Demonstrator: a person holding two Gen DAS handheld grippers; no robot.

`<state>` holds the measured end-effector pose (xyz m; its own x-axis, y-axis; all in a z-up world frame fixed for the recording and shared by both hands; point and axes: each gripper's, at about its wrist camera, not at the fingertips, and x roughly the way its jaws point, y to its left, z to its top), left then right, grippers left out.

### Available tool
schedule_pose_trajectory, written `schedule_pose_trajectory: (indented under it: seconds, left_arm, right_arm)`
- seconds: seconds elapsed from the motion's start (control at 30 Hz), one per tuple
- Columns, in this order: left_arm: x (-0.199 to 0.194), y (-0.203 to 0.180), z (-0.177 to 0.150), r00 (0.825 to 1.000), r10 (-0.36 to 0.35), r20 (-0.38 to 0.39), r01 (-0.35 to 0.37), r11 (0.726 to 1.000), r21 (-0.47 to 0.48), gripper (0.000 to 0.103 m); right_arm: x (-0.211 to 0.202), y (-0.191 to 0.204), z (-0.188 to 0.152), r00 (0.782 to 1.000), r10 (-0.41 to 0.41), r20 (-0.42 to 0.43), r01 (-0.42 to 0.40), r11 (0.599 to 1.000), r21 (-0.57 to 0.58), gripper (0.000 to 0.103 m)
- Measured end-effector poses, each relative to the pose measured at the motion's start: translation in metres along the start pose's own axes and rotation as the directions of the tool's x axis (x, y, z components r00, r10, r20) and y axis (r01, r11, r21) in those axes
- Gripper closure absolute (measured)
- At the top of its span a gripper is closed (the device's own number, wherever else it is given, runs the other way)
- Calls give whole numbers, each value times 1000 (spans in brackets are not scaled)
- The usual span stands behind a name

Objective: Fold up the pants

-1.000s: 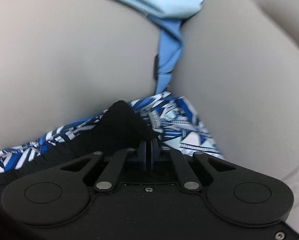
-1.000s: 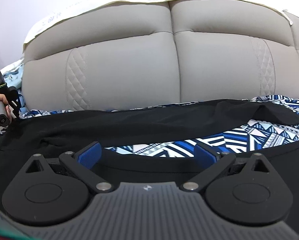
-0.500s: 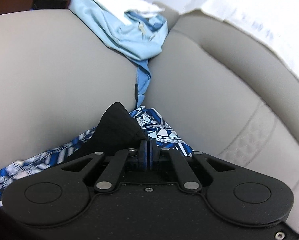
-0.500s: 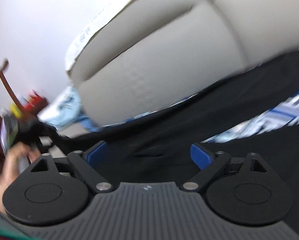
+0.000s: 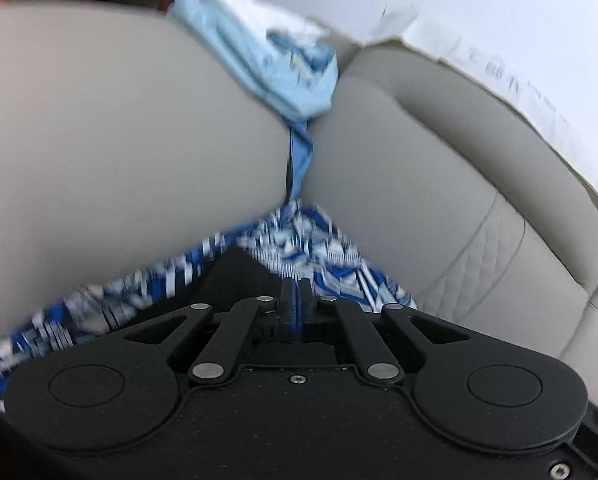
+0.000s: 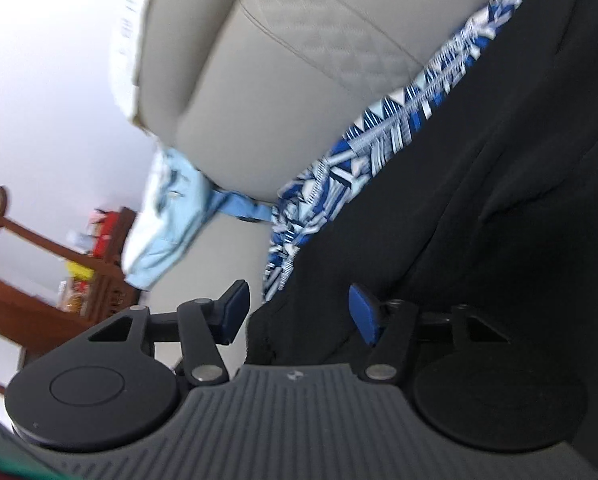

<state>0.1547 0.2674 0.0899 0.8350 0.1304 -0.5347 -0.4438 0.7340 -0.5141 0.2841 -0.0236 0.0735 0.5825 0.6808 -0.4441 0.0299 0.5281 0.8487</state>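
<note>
Writing: only thing close to text is faint grey print on the white sheet (image 5: 511,80) draped over the sofa (image 5: 119,128) back, at about 2 o'clock in the left view. Too blurred to read. Same sheet shows at 10 o'clock in the right view w/ smeared marks, also unreadable. Small pale logo mark on the right tool's ribbed grey body, can't make it out.

Pants (image 6: 479,184): plain black, matte, soft creases, no visible label. They lie spread on a blue/white/black geometric-print cloth (image 6: 379,136) covering the sofa seat, print strip peeking out along the backrest edge. In the right view the pants fill 1 to 5 o'clock; one edge/corner reaches down between the tongs.

Left gripper (image 5: 296,300): tongs pressed together, pinching a black peak of the pants (image 5: 239,276) that rises at approx 11 o'clock from the tips, print cloth behind it.

Right gripper (image 6: 295,314): tongs have just been closing, blue pads (image 6: 361,312) apart w/ pant edge between them; pads not pressing on fabric yet.

Light blue garment (image 5: 283,76) is stuffed in the gap between armrest and backrest, 12 o'clock in the left view. Wooden shelf (image 6: 39,280) w/ red and yellow items sits at 9 o'clock in the right view, blurred.
</note>
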Motion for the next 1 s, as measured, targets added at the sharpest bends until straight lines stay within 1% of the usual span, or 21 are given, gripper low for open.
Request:
schedule_pose_trajectory:
  seconds: [0.07,0.1,0.13,0.2,0.27,0.3,0.33,0.37,0.43,0.47,0.5,0.53,0.57,0.6,0.67,0.7,0.77,0.83,0.93,1.0]
  left_arm:
    - [7,7,-5,999,-7,-42,6,1000,-4,93]
    - [11,11,-8,998,-5,-68,4,1000,-8,91]
    - [15,15,-11,996,-5,-87,3,1000,-23,90]
    - [23,26,-17,992,-7,-124,-1,998,-67,83]
    - [31,33,-22,987,-9,-158,-6,995,-98,70]
    - [34,34,-22,984,-5,-178,-13,995,-99,67]
    - [36,34,-22,981,-4,-193,-13,996,-89,55]
    - [39,34,-22,980,-7,-199,-9,997,-82,49]
    - [43,37,-21,980,-3,-201,-17,995,-102,48]
    - [44,39,-20,979,-2,-206,-22,993,-116,46]
    - [45,39,-19,977,-10,-211,-18,992,-128,45]
    - [45,40,-18,976,-20,-215,-10,991,-137,42]
    - [45,40,-17,975,-32,-219,0,989,-146,37]
    - [44,39,-16,974,-41,-223,7,989,-150,34]
    - [45,38,-15,970,-65,-233,30,988,-149,23]
    - [46,37,-15,968,-79,-238,43,988,-151,21]
    - [50,37,-13,964,-93,-250,47,982,-181,20]
    - [55,38,-12,957,-130,-258,71,972,-225,18]
    - [57,44,-12,940,-209,-270,120,942,-313,17]
    - [56,45,-13,930,-240,-280,141,933,-330,17]
  right_arm:
    - [9,4,-6,999,-54,-9,53,998,-18,42]
    - [13,8,-8,996,-84,-6,84,996,-40,42]
    - [15,10,-11,993,-117,0,117,991,-69,42]
    - [22,12,-15,986,-165,-2,164,982,-98,42]
    - [25,11,-17,984,-177,-8,175,980,-92,42]
    - [27,11,-18,984,-178,-6,177,980,-92,42]
    - [30,11,-19,983,-183,-4,182,979,-90,42]
    - [35,9,-19,983,-183,-4,182,980,-82,42]
    - [42,5,-17,986,-166,-2,166,985,-44,42]
    - [47,2,-15,988,-156,6,156,987,-26,44]
    - [51,0,-14,988,-155,14,155,988,-14,56]
    - [57,-1,-14,987,-162,17,162,987,-5,74]
    - [62,-2,-13,985,-173,19,173,985,2,84]
    - [65,-3,-13,984,-178,18,177,984,9,90]
    - [65,-3,-13,987,-159,30,159,987,14,91]
    - [63,-1,-14,988,-150,39,150,989,5,92]
    - [55,7,-15,989,-135,67,137,990,-37,93]
    - [47,18,-16,988,-118,102,127,988,-88,93]
    - [36,34,-15,988,-76,135,95,985,-145,94]
    - [33,44,-13,988,-51,147,78,980,-184,94]
